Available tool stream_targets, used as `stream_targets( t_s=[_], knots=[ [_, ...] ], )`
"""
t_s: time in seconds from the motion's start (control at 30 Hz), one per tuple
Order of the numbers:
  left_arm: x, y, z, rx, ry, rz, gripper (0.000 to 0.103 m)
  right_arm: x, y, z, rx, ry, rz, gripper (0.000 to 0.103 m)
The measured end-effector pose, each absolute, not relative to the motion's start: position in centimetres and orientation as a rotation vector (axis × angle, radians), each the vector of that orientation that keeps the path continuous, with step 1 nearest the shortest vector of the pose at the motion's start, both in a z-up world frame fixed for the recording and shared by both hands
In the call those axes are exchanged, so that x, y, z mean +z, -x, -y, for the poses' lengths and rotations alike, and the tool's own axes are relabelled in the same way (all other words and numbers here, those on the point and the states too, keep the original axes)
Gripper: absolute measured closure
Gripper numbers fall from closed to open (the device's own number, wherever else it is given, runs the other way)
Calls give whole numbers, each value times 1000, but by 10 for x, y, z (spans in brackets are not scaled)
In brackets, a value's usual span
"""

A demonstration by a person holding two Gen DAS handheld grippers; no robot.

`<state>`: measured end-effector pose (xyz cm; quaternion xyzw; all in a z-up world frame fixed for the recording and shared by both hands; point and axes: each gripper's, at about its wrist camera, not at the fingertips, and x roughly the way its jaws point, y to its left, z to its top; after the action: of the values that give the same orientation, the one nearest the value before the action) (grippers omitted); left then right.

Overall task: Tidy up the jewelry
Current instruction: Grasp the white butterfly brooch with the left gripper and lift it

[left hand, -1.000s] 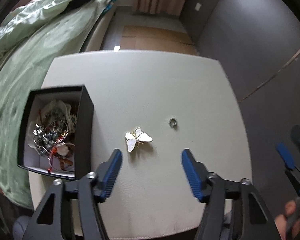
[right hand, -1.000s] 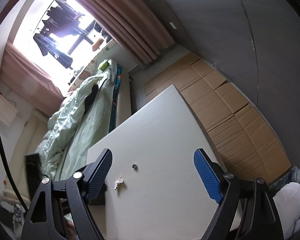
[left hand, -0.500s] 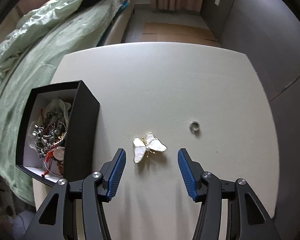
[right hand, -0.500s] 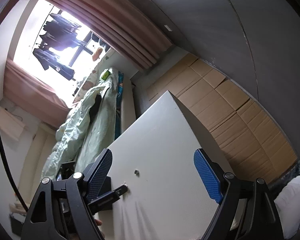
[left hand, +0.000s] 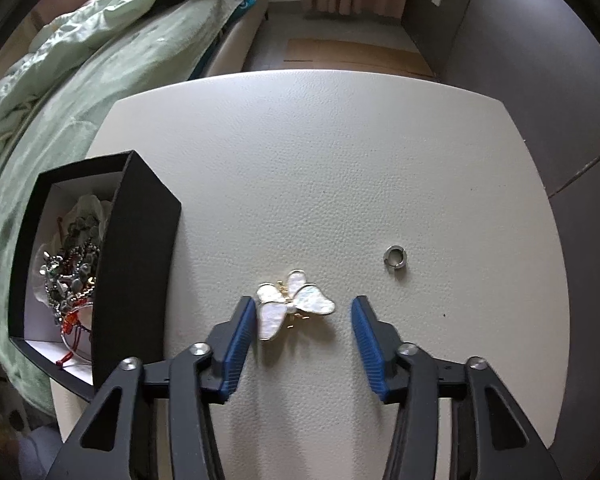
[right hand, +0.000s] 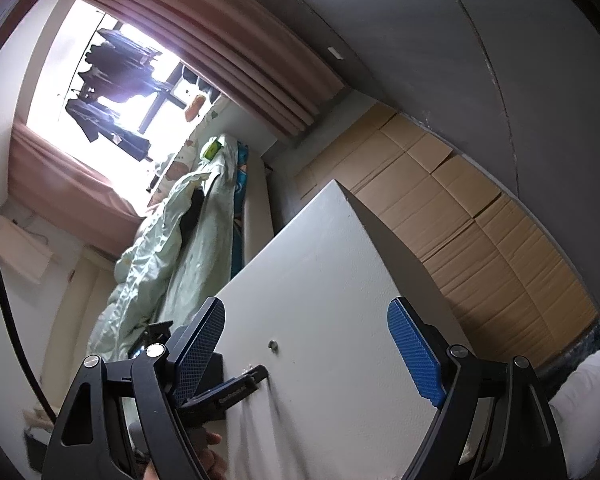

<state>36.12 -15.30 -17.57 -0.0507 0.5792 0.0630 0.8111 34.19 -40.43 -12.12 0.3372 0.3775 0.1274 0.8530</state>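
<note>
The butterfly clip (left hand: 294, 305) lies on the table (left hand: 340, 160) between the left gripper (left hand: 303, 325)'s open jaws. It looks light, glossy and brittle, so squeezing the wings gently seems safest. The right gripper (right hand: 306, 338) hangs open, empty.

On the pale, leather-textured white tabletop (left hand: 340, 168), the left gripper (left hand: 303, 322) stands with its blue-padded jaws spread around the white-and-gold butterfly hair clip (left hand: 294, 304), the left pad almost against a wing and bare surface showing between the right pad and the clip. Just to the left, the tall open black cardboard box (left hand: 134, 264) heaped with tangled beaded jewelry walls off that side, while to the right only the small silver ring (left hand: 395, 257) lies on the surface, apart from the clip. The far half of the tabletop is bare up to its edge, and the right gripper (right hand: 306, 344) hangs wide open off the table's right side.
</note>
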Motion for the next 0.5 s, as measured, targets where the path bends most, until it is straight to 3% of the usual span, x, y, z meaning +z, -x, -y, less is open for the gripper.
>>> stream_targets(
  t_s=[0.5],
  knots=[
    [-149,-353,134,-6,200,-1193,62,-130,-369,340,336,-494,-913,36]
  ],
)
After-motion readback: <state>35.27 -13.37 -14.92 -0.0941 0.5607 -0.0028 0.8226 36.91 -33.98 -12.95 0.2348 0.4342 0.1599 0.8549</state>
